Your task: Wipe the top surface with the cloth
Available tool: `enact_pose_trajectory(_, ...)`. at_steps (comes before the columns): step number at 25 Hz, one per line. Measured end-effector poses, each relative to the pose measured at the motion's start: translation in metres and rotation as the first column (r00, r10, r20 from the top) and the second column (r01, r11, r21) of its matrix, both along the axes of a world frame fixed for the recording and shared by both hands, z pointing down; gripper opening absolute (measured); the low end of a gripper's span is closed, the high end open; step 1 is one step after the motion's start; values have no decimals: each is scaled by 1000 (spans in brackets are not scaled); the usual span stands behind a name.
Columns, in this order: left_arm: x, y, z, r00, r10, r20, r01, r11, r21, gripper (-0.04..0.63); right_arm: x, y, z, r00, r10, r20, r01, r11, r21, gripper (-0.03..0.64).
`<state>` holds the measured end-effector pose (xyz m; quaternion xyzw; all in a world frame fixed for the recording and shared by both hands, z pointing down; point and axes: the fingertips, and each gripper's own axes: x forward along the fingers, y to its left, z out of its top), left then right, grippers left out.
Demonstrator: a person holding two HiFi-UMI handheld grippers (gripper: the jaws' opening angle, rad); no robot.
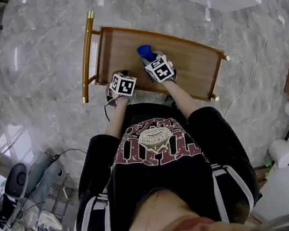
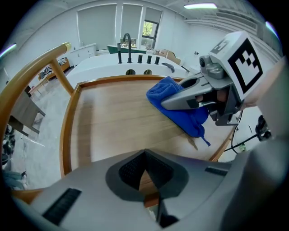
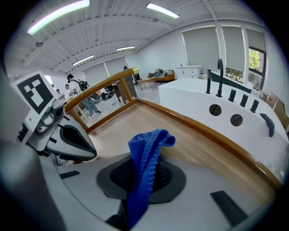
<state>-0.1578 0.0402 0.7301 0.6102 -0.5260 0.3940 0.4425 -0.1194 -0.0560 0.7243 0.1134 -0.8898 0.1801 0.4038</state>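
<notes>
Right gripper view | right tongs [image 3: 143, 182] pinch the cloth [image 3: 147, 149], draped onto the bench [image 2: 113, 122] | left tongs [image 2: 145, 182] pressed together, empty | best: press flat, sweep rim to rim.

The left gripper [image 2: 144, 158] fills the lower part, and its jaws seem closed together, with only a thin slit between them where wood shows; nothing is held there. Ahead lies a wooden top [image 2: 113, 122] with a raised rim [image 2: 67, 135] and a brass-coloured handle [image 2: 31, 72] at the left. At the right, the right gripper [image 2: 168, 103] presses down with a blue cloth [image 2: 192, 122] caught in its jaws, and the cloth touches the wood. Behind the top stands a white counter [image 2: 99, 67] with a black faucet [image 2: 128, 45].
</notes>
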Motion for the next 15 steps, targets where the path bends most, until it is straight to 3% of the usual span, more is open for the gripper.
enact_pose_trajectory(15,-29,21,-2,996,-92,-8,92,996,10,46,-54,16,-1,996,-89,15,89,996,-14,58)
